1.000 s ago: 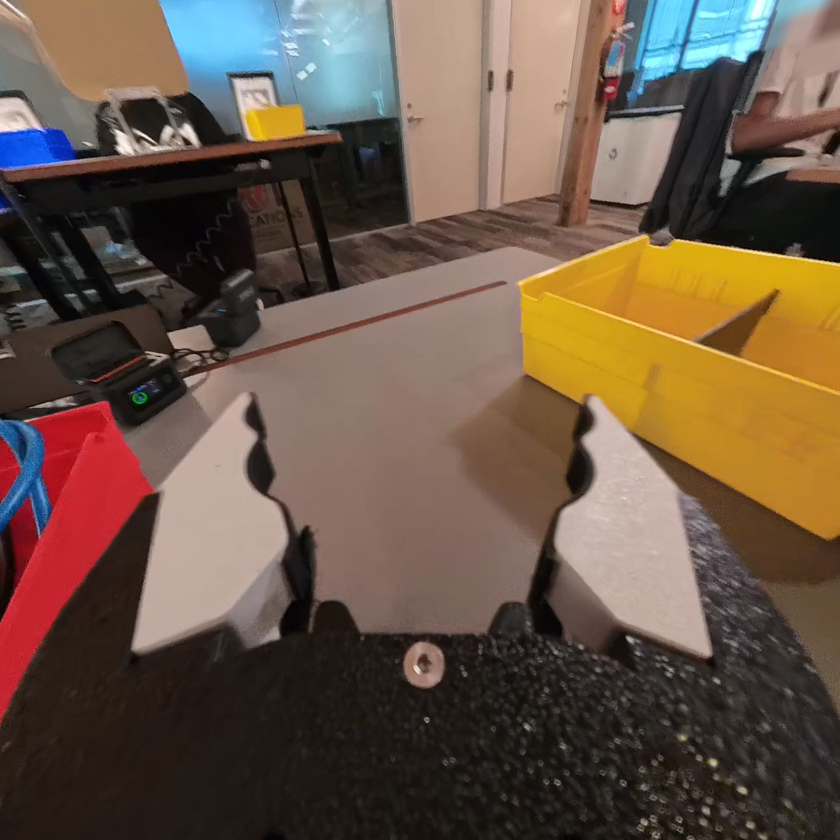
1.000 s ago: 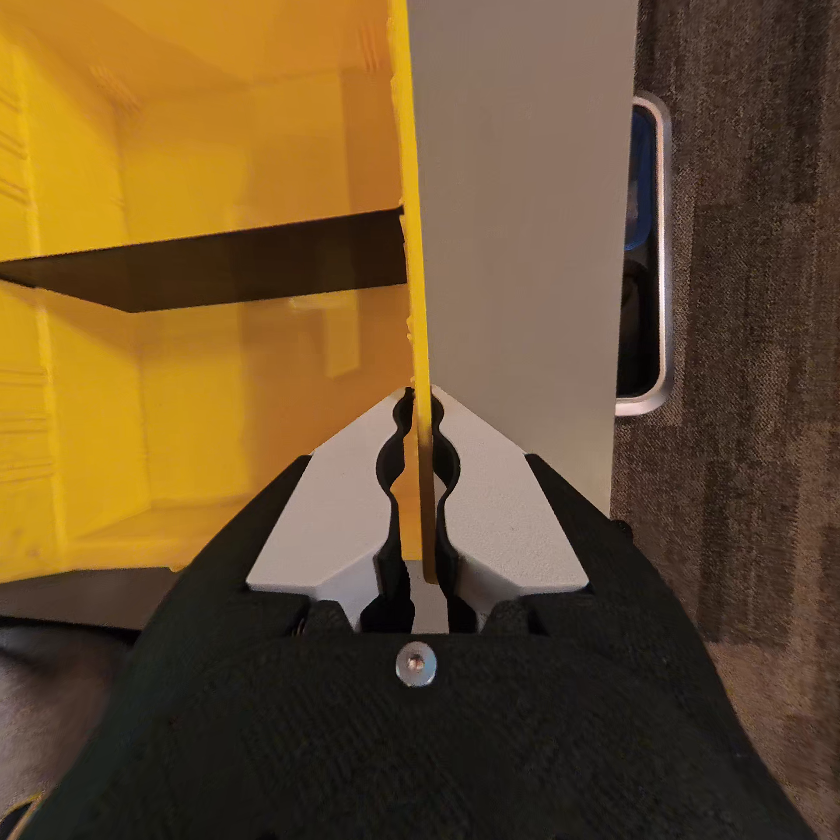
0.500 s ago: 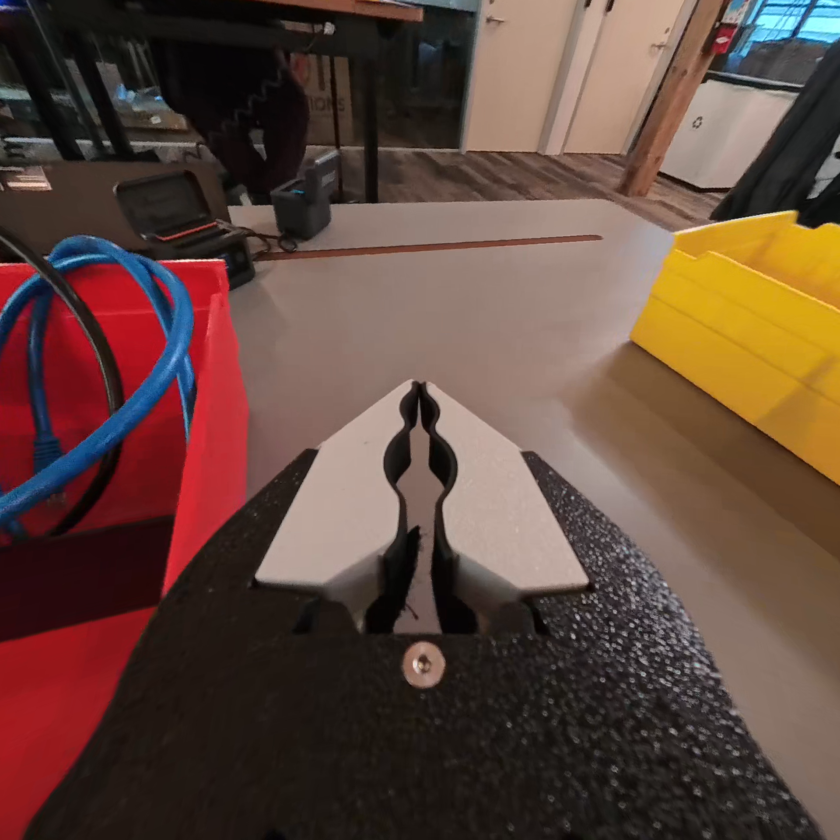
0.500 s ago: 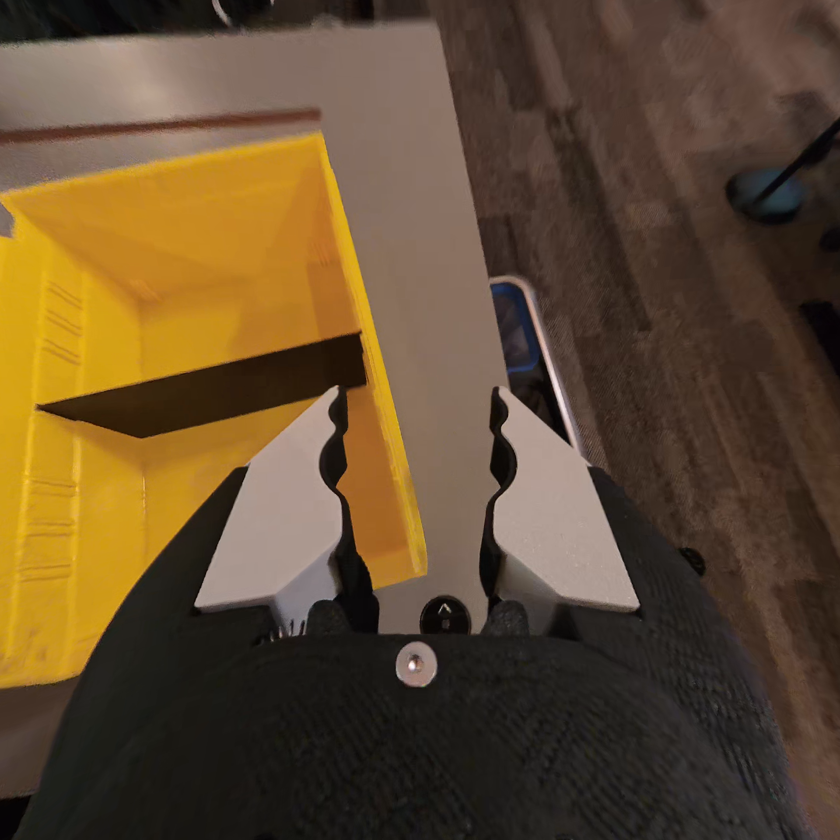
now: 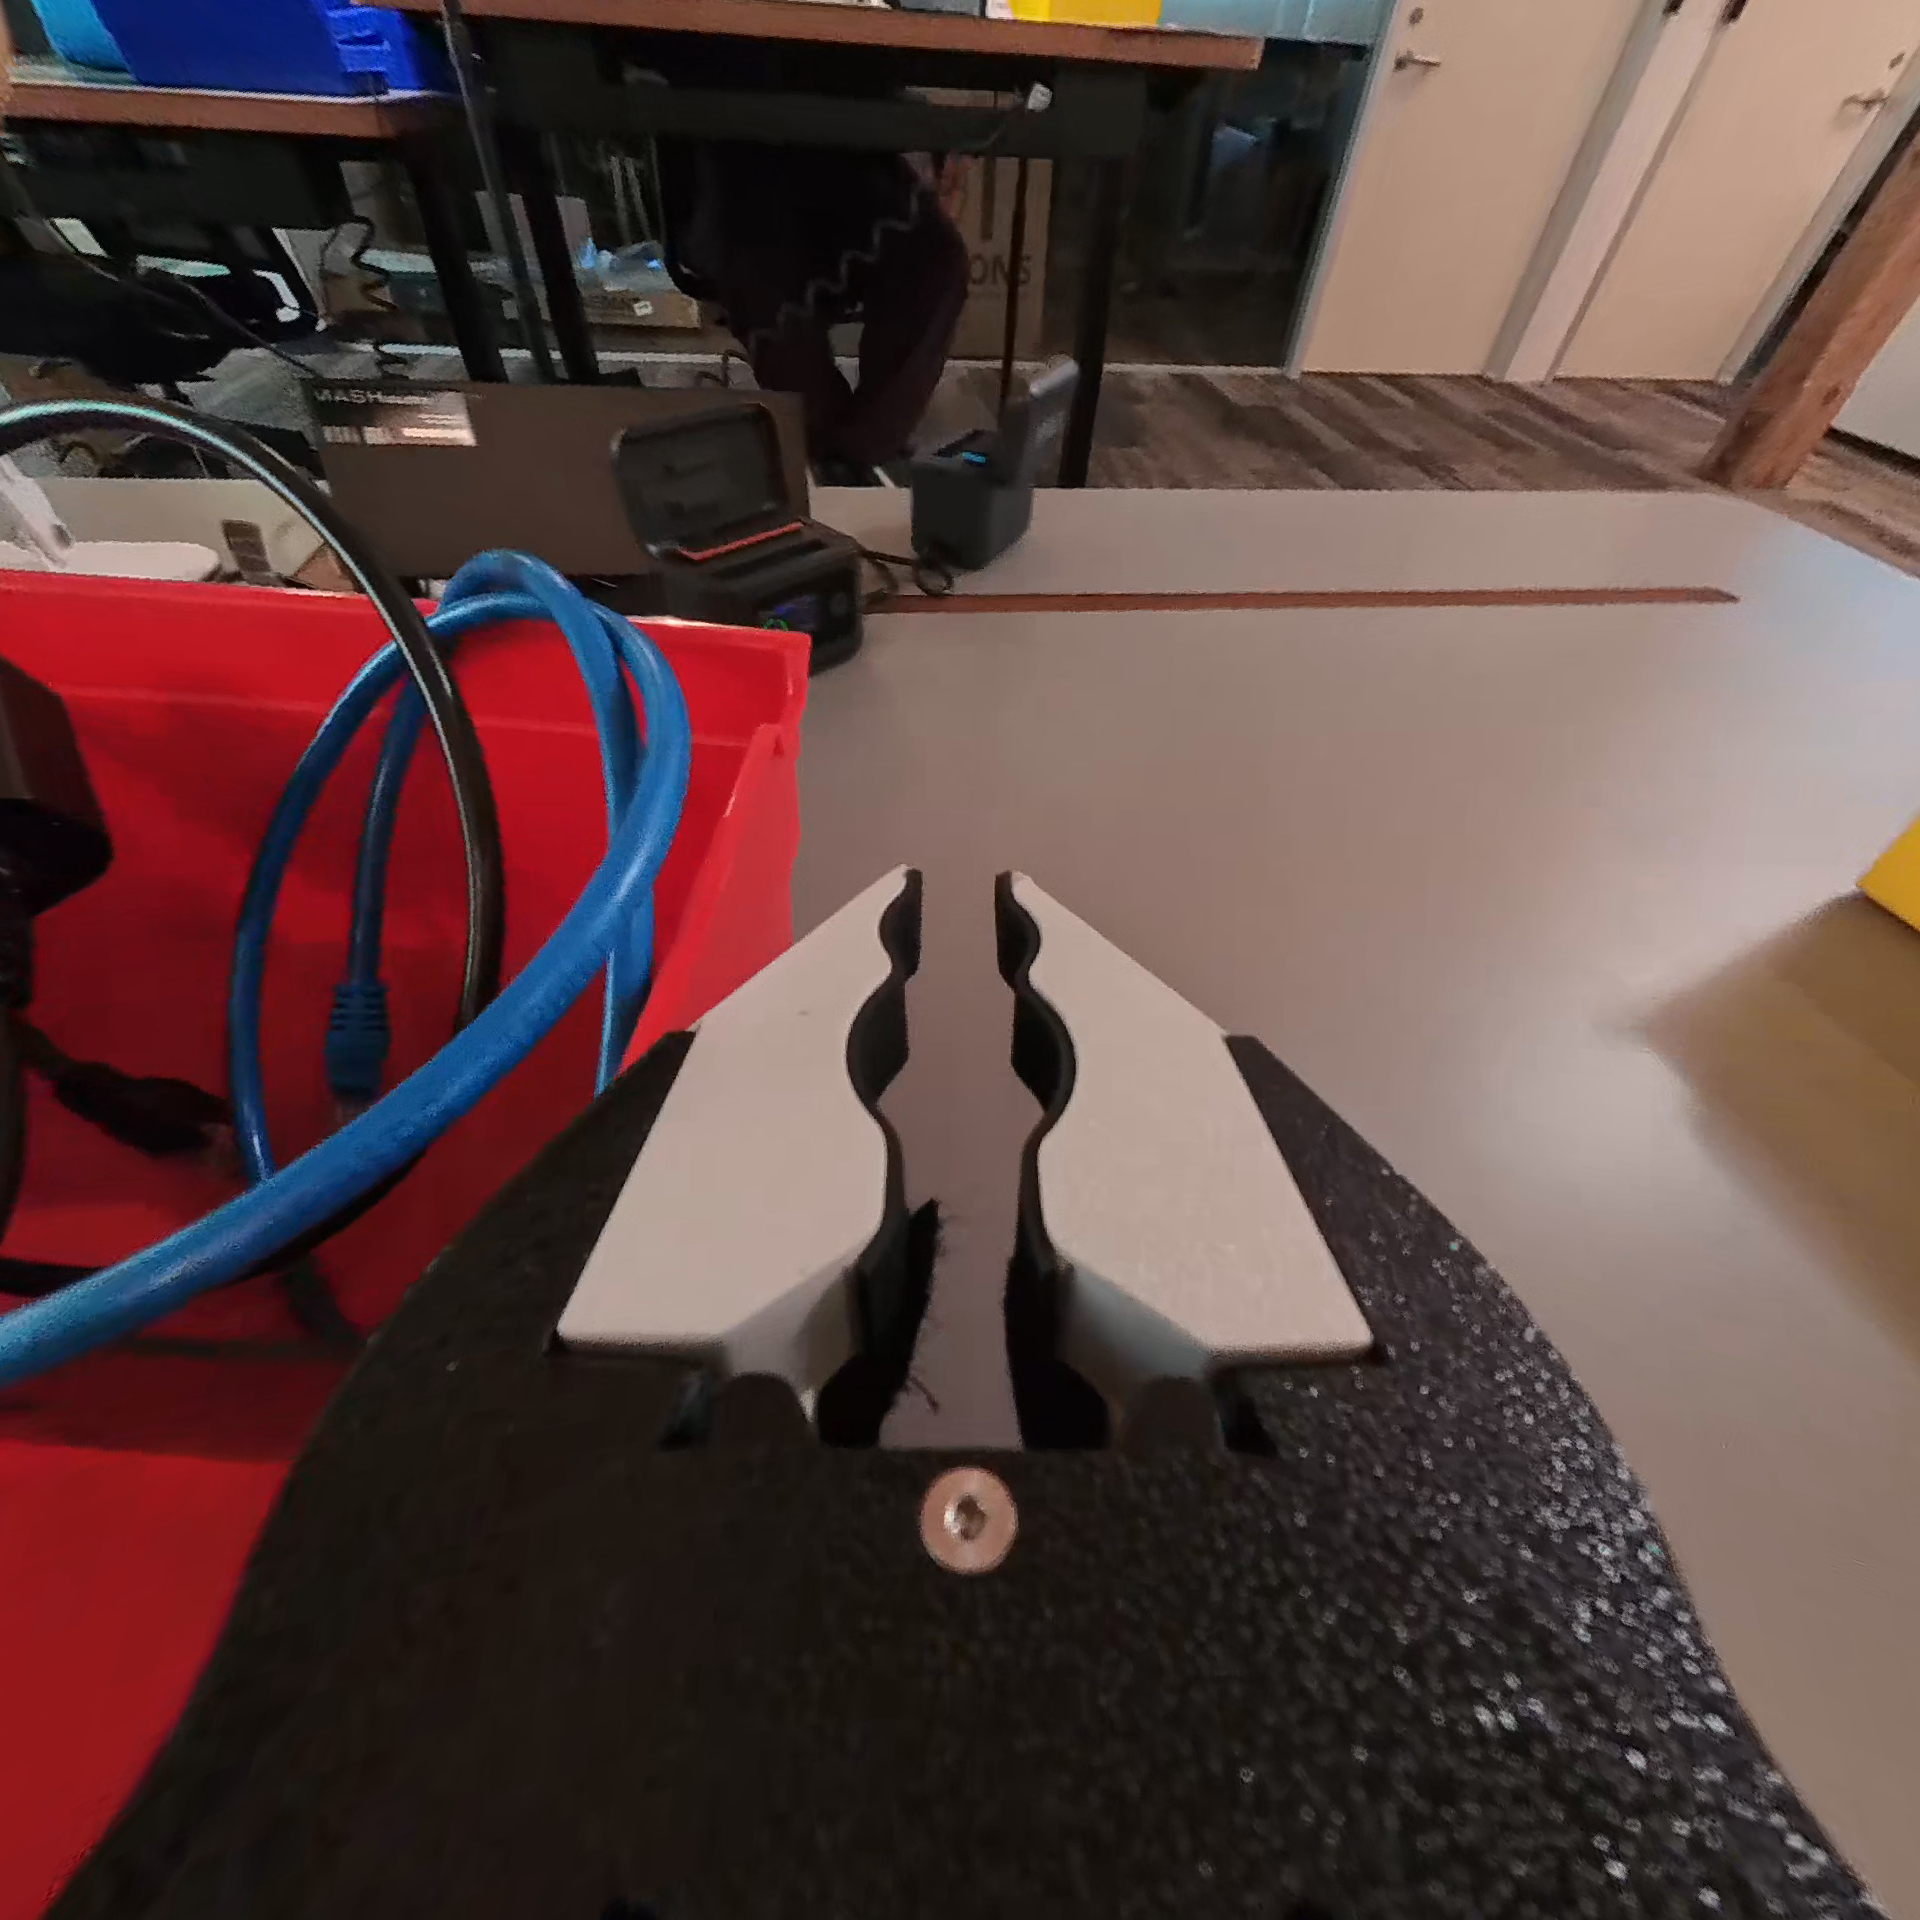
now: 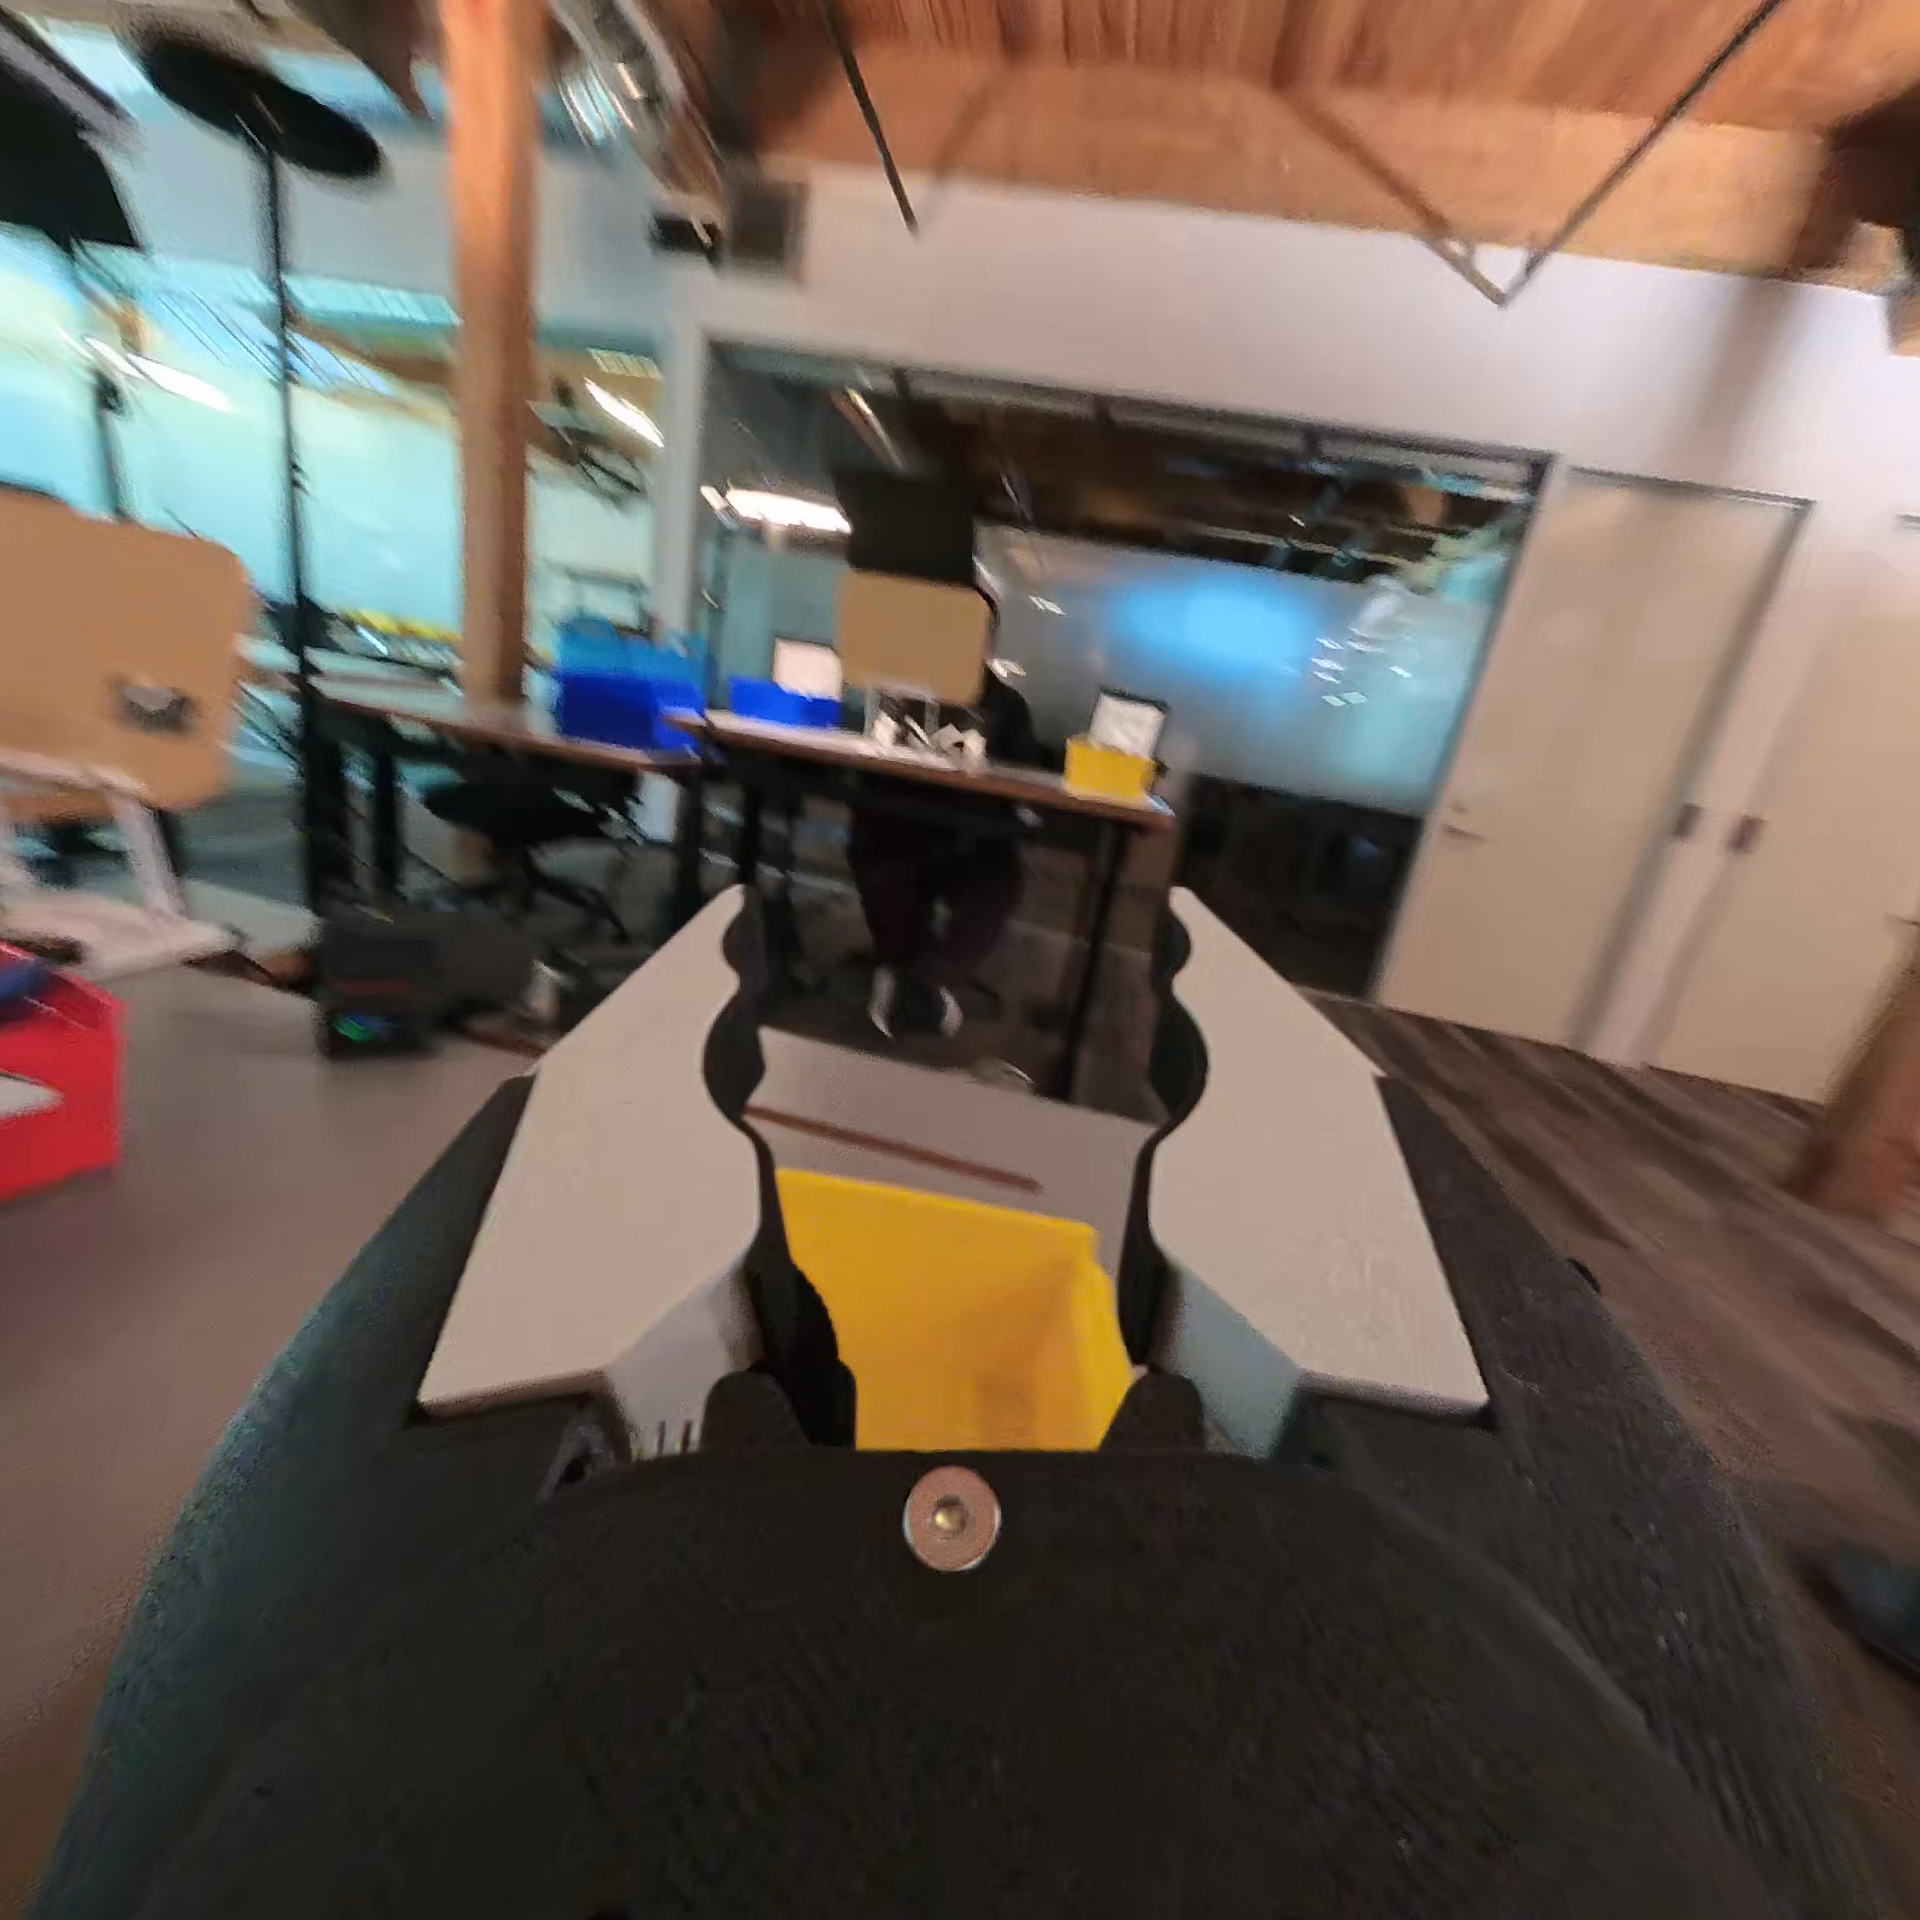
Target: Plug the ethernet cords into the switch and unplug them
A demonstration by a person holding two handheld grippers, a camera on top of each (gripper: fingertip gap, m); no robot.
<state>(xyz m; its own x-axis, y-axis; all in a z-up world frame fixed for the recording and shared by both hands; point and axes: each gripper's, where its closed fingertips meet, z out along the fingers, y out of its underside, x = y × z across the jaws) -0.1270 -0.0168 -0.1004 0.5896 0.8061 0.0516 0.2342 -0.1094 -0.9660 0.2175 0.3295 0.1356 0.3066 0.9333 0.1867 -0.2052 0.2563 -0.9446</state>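
Cords sit in my left view: a blue ethernet cord (image 5: pixel 582 997) looped with a black cable (image 5: pixel 457 790) in the red bin (image 5: pixel 665 748) on the grey worktop (image 5: pixel 1351 831). My left gripper (image 5: pixel 958 894) hangs just beside that bin, fingers slightly apart and empty. My right gripper (image 6: pixel 958 935) is raised over the yellow bin (image 6: pixel 956 1309), fingers wide apart, holding nothing. I cannot see the switch.
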